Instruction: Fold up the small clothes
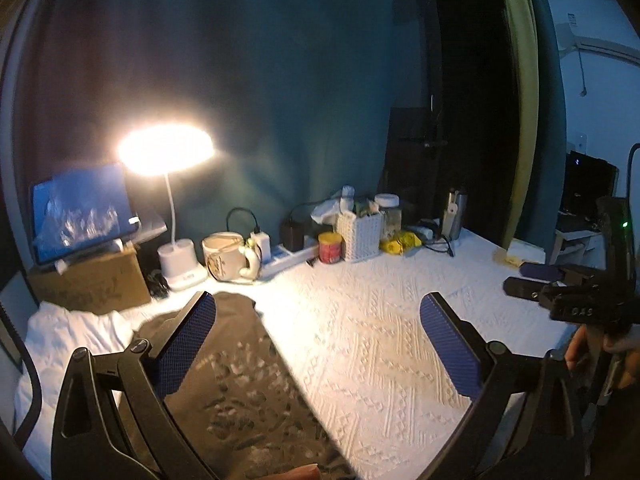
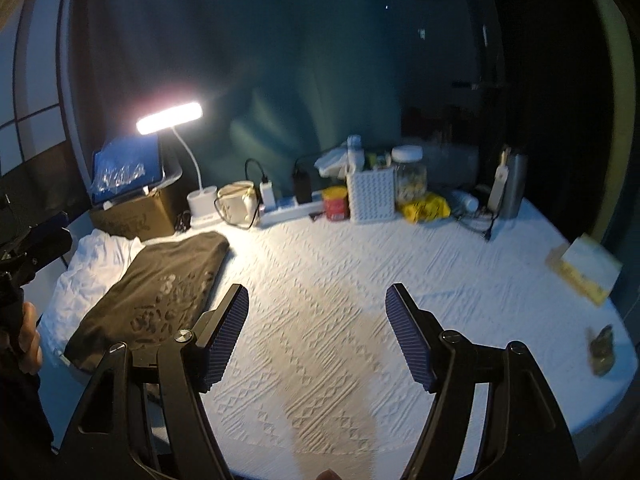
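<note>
Your left gripper hung with its blue pads wide apart and nothing between them, above the white textured tabletop. Your right gripper was likewise spread and empty over the same cloth. You had the folded dark shirt lying flat at the left side of the tabletop, its pale print facing up, partly on top of a white garment. Behind it stood a cardboard box, a lit desk lamp and a cream mug.
</note>
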`<state>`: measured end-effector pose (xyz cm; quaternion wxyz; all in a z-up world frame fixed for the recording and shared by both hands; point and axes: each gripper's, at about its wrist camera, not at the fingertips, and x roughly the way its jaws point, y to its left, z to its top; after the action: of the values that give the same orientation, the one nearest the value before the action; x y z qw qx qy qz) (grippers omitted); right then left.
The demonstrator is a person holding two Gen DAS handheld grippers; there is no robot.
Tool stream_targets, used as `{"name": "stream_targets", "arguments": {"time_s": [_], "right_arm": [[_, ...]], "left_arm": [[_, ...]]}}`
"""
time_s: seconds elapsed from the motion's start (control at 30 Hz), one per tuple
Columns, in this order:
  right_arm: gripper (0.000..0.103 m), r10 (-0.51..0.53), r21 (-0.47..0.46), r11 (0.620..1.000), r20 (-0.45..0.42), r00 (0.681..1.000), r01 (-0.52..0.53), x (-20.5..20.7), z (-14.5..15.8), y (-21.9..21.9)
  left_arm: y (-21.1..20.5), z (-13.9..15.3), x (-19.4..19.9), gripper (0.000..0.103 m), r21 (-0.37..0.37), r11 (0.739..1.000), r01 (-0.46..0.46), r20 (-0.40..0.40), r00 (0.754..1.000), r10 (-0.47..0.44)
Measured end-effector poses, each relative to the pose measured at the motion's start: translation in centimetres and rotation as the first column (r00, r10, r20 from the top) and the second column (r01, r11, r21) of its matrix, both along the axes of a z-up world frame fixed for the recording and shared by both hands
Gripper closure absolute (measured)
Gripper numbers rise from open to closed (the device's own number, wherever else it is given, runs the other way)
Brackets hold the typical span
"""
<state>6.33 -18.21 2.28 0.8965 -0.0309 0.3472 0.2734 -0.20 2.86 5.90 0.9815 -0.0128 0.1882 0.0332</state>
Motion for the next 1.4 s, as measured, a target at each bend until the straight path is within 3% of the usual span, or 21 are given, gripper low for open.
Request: {"name": "stream_targets", "arguments": {"time_s": [0.33,0.63,1.0,1.17,1.4], "right_arm": [[0.029,-0.030,0.001,1.000,0.138,0.990,0.030,-0.7,5.1,-1.3],[0.029,-0.056,0.036,0.998,0.212,0.976,0.049,-1.5,7.8,-1.1],[0.029,-0.002,0.106,0.994,0.335,0.942,-0.035,-4.3,12.4,0.1],[0.028,0.018,0.102,0.993,0.352,0.936,-0.057,-4.7,12.5,1.0],[0.029,0.052,0.083,0.993,0.309,0.950,-0.081,-3.6,10.8,2.8]], "left_arm": [[-0.6,2.1,-0.7,0.002,0.025,0.999,-0.040,0.072,0.997,0.038],[-0.5,4.0,-2.0,0.002,0.034,0.997,-0.069,0.129,0.990,0.064],[0.9,5.4,-4.6,0.002,0.034,0.990,-0.136,0.199,0.972,0.127],[2.0,4.7,-5.0,0.002,0.007,0.987,-0.159,0.188,0.970,0.155],[3.9,3.4,-4.9,0.002,-0.030,0.972,-0.231,0.162,0.959,0.233]]}}
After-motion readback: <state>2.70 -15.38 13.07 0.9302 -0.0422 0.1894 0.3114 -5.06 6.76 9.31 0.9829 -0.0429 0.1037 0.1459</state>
